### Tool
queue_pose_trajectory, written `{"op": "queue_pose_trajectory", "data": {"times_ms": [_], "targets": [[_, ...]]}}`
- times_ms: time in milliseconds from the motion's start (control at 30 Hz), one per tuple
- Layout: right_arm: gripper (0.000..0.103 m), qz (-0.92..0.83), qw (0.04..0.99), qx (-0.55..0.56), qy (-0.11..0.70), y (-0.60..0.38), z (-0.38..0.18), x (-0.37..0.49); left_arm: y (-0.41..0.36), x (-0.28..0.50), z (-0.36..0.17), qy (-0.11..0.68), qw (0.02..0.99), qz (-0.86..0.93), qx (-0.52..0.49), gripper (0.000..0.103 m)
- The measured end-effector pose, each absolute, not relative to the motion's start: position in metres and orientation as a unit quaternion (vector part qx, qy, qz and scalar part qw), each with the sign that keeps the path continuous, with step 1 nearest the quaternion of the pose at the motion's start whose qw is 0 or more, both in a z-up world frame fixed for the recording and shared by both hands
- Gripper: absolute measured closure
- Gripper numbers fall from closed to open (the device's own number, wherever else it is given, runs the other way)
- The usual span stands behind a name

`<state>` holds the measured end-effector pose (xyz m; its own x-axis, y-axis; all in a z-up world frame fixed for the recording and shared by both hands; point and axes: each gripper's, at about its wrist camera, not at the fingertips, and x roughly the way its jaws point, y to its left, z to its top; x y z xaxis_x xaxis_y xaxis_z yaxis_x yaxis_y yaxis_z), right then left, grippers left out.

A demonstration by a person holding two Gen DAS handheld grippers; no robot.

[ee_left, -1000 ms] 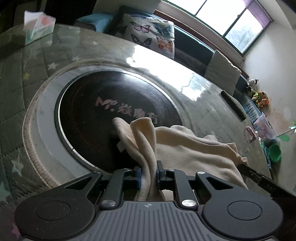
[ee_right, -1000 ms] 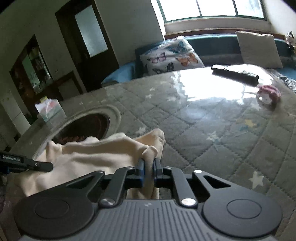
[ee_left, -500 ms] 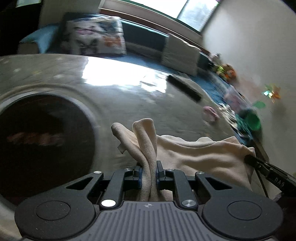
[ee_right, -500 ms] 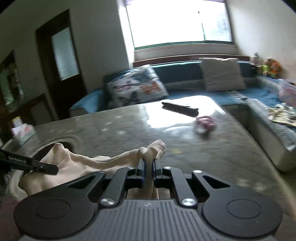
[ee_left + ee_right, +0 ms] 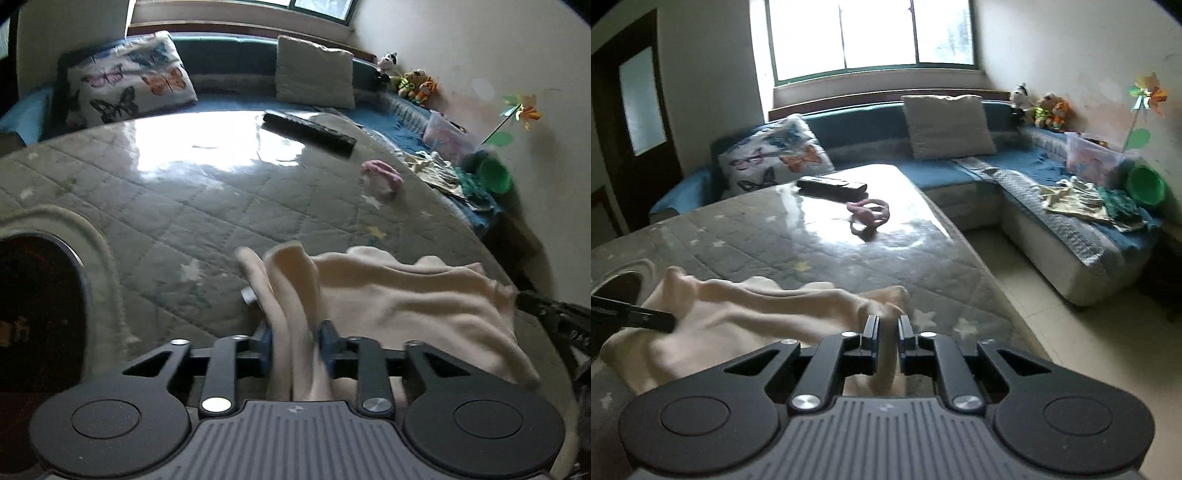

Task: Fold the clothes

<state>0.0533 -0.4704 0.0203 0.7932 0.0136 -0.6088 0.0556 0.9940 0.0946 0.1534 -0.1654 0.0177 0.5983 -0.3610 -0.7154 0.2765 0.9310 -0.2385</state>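
Note:
A cream garment (image 5: 399,295) hangs stretched between my two grippers above the quilted table (image 5: 221,206). My left gripper (image 5: 295,332) is shut on a bunched fold at one end, which stands up between its blue pads. My right gripper (image 5: 886,332) is shut on the other end of the cream garment (image 5: 746,314). The right gripper's finger shows at the right edge of the left wrist view, and the left gripper's finger (image 5: 631,314) at the left edge of the right wrist view. The cloth sags in soft folds between them.
A black remote (image 5: 308,133) and a pink hair tie (image 5: 380,175) lie on the far part of the table. A dark round inset (image 5: 37,314) sits at the table's left. A blue sofa (image 5: 1052,206) with cushions, loose clothes and toys runs behind and right.
Both grippers have swung to the right with the garment, from over the dark round inset to over the quilted part of the table. Their hold on the cloth is unchanged.

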Motion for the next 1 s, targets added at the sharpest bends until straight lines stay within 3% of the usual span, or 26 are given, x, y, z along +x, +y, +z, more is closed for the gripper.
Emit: {"op": "queue_pose_trajectory", "data": {"times_ms": [233,367,733,867,1000], "targets": [[0.092,0.032,0.948,0.058,0.313,-0.453,0.025,0.072,-0.175,0.161,0.024,0.39,0.905,-0.17,-0.025,0.069],[0.092,0.052,0.942,0.055,0.328,-0.438,0.014,0.09,-0.187,0.169,0.02,0.387,0.902,-0.192,-0.011,0.076],[0.09,0.05,0.932,0.04,0.357,-0.42,-0.01,0.118,-0.199,0.188,-0.004,0.403,0.894,-0.195,0.007,0.075],[0.078,0.058,0.935,0.033,0.348,-0.417,0.001,0.106,-0.2,0.178,0.001,0.397,0.896,-0.198,0.017,0.071],[0.076,0.074,0.935,0.026,0.347,-0.411,0.009,0.088,-0.201,0.159,0.008,0.388,0.898,-0.204,0.025,0.058]]}}
